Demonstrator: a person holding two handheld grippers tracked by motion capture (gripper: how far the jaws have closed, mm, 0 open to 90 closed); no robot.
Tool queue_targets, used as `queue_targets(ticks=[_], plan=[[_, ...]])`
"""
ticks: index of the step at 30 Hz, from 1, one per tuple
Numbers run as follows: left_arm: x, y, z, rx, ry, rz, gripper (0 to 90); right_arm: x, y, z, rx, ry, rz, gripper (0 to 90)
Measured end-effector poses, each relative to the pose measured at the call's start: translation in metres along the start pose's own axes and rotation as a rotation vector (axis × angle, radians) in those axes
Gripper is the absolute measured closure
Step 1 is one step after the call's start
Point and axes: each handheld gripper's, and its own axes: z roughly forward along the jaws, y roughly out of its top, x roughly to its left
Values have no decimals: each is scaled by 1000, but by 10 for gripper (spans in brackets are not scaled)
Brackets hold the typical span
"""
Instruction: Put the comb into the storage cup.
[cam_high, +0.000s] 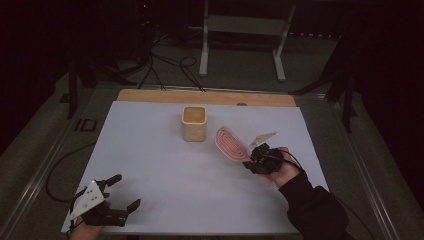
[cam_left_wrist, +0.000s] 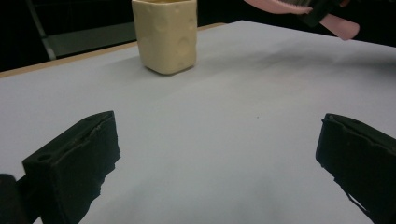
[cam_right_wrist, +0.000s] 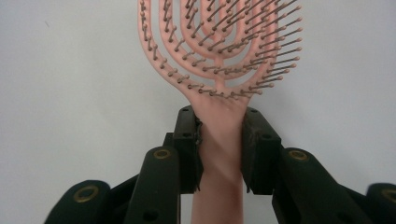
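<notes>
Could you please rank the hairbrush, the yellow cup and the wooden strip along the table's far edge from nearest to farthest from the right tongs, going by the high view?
1. Hairbrush: held in the right tongs, head up-left of them.
2. Yellow cup: farther left, mid-table.
3. Wooden strip: along the far edge, beyond the cup.

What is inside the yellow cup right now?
From the high view, the cup looks empty, showing its yellowish inner walls; the very bottom is too dim to confirm. The hairbrush sits outside it, held in the right claw.

A white sheet (cam_high: 165, 185) covers the worktop (cam_high: 205, 97), leaving a wooden strip bare at the far edge. A cream cup (cam_high: 194, 123) stands on the sheet, far centre.
</notes>
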Motion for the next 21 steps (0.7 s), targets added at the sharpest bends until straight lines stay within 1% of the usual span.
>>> queue_targets(ticks=[2, 6, 8, 9, 15, 21], plan=[[0, 0, 0, -1, 0, 0, 0, 1, 6, 1, -20, 5, -4, 711], [0, 0, 0, -1, 2, 0, 0, 3, 17, 3, -61, -11, -13, 711], [0, 0, 0, -1, 3, -3, 0, 4, 21, 3, -69, -14, -19, 711], [0, 0, 0, 0, 3, -2, 0, 4, 24, 3, -88, -18, -19, 711], [0, 0, -1, 0, 3, 1, 0, 3, 37, 5, -157, -20, -16, 712], [0, 0, 0, 2, 2, 1, 0, 2, 49, 8, -185, -18, -14, 712]])
